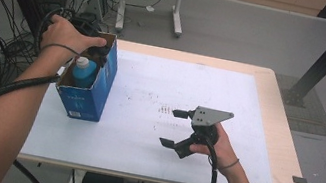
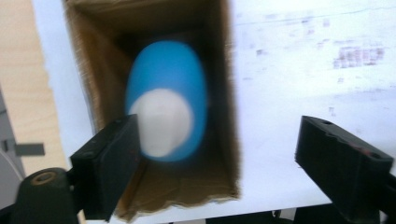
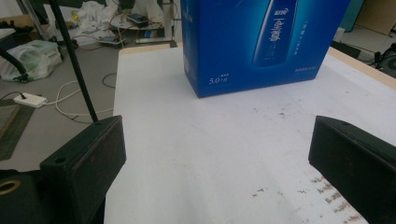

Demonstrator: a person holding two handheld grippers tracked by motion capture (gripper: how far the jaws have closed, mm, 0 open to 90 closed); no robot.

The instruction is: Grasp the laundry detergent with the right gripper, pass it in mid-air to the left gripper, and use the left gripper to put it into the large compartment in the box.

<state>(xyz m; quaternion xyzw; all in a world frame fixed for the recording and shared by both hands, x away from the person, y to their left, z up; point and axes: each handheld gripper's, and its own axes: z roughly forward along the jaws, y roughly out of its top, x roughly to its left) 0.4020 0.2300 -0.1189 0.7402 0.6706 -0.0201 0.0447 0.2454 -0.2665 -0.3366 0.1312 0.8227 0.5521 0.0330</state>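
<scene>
blue white-capped bottle upright inside open blue box

A tall blue cardboard box is standing on the left side of the white-topped wooden table, open at the top. A blue plastic bottle with a white cap is standing inside the box. The left gripper is hanging just above the far end of the box. The right gripper is sitting near the table's near edge, well to the right of the box.
</scene>
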